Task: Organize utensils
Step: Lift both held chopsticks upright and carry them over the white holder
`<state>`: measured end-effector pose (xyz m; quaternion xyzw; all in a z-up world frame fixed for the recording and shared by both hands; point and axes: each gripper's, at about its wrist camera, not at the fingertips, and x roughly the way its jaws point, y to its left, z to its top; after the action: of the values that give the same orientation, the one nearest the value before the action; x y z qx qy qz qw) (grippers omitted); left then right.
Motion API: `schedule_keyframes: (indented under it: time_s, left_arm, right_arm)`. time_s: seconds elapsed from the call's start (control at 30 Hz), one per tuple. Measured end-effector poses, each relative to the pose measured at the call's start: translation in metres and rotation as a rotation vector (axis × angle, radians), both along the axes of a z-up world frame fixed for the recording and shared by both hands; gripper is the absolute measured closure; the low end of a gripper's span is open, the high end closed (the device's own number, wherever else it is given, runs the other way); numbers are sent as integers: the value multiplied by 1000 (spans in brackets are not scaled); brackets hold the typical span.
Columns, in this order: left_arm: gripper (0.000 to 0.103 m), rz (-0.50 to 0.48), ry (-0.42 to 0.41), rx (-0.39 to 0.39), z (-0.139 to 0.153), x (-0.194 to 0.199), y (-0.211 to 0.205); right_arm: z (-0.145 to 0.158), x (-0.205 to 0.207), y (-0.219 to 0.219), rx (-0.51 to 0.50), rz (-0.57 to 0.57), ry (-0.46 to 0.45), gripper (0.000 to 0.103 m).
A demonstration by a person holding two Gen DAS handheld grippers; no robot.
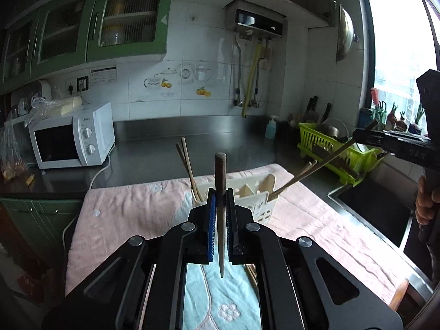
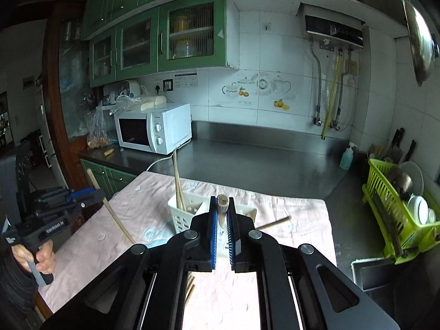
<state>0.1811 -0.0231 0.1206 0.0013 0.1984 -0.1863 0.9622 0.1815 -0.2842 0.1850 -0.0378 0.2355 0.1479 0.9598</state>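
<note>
We grip one chopstick (image 1: pixel 220 192) in each closed claw (image 1: pixel 220 194), raised above the white caddy (image 1: pixel 261 206), ready for slotting.

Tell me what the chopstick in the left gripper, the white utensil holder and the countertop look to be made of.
Chopstick: probably wood or bamboo, matte brown with a dull, grainy end.
White utensil holder: looks like moulded plastic, smooth cream-white with punched slots.
Countertop: likely stainless steel, dark grey with a soft brushed sheen and blurred reflections.
</note>
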Motion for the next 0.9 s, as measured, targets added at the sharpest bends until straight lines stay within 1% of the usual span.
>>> schedule_keyframes:
  time_s: [0.13,0.27,0.37,0.43,0.57,0.63,0.77,0.9]
  left_arm:
    - [98,20,-54,-15,29,10,-1]
    - [98,36,-112,-37,59,25,-6]
    - [98,56,-147,-56,73,40,-10]
    - [98,68,-164,-70,77,51,-13]
    - [98,90,-150,-69,74,78,-20]
    - [98,94,-124,-69,67,90,-23]
    - [98,132,-79,-47,50,116,-27]
    - [98,151,-32,-60,33,135,-23]
  right_arm:
    - [11,13,1,-22,-3,-6,97]
    - [15,31,1,-55,-11,19,97]
    - [12,48,-2,-57,-5,57,97]
    - [9,58,-3,-71,-12,71,97]
    - [-2,76,-8,-71,-15,108,96]
    - [-8,84,-10,-66,-11,132,96]
    - [-20,98,-15,-68,-9,174,96]
    - [-31,111,-18,-50,4,213,96]
